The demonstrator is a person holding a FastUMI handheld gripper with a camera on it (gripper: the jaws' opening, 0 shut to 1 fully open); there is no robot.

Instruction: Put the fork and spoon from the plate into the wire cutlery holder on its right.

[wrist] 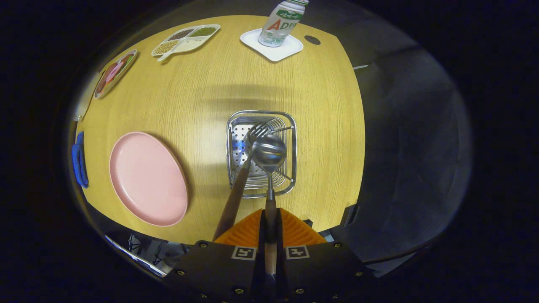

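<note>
Spoon [269, 152], clenched by its handle in the tongs [270, 229], hangs over the wire holder [261, 153] just ahead, where the fork [242, 176] already leans; only release remains, I judge.

You have the spoon [269, 153] clamped by its brown handle between the orange fingers [248, 229] of the gripper [270, 219], its shiny bowl held out ahead of them, over the wire cutlery holder [261, 153]. The fork [242, 174] already stands in that holder, tines up and its brown handle leaning out over the near rim toward your fingers, just beside the spoon. The holder is a square chrome basket with a perforated floor. The pink plate [147, 179] lies bare on the wooden table, to the holder's left.
</note>
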